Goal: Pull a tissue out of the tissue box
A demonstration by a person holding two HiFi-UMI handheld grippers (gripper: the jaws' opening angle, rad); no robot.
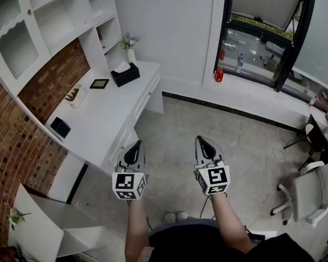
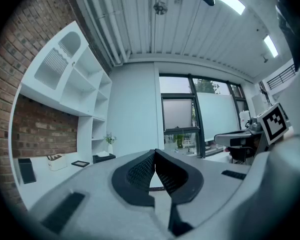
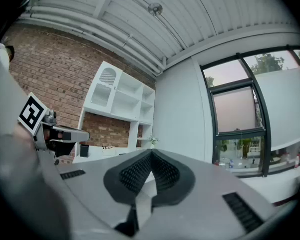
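A black tissue box with a white tissue sticking up from its top stands at the far end of the white desk; the left gripper view shows the same tissue box far off. My left gripper is held level over the floor beside the desk's near end, far from the box, jaws shut and empty. My right gripper hangs level beside it, to the right, jaws also shut with nothing between them. In their own views the left gripper and right gripper show tips touching.
On the desk are a small black frame, a white holder and a black box. A vase of flowers stands behind the tissue box. White shelves rise above. A window, a white chair and a floor cable lie right.
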